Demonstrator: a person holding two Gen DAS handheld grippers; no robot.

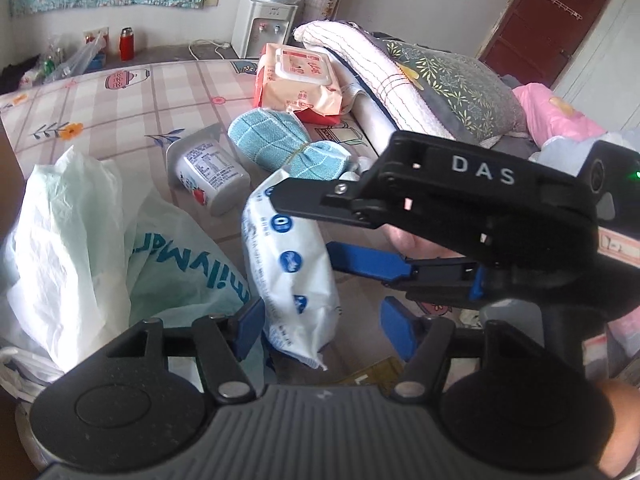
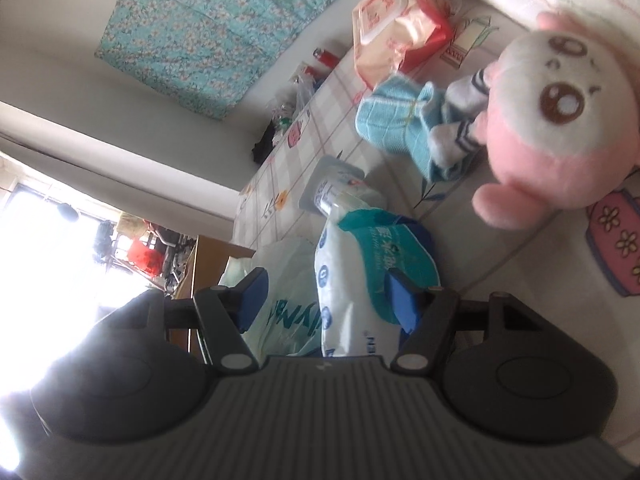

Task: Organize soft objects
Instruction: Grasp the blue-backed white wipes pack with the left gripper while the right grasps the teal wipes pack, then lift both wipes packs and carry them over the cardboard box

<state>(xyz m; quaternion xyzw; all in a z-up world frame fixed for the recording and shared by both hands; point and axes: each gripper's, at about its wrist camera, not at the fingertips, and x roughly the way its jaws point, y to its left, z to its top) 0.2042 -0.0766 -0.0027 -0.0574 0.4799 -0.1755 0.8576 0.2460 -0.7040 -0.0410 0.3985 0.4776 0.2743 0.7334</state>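
Between the left gripper (image 1: 322,330) jaws, the wipes pack (image 1: 288,264) hides its lower end, long axis pointing away; right gripper (image 1: 308,230) jaws clamp its top; left jaws stand wide, untouching.

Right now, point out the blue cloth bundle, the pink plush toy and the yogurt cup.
blue cloth bundle (image 1: 276,140), left wrist view, on its wider woven half.
pink plush toy (image 2: 560,120), right wrist view, on its white face beside the eye.
yogurt cup (image 1: 212,176), left wrist view, on its printed side.
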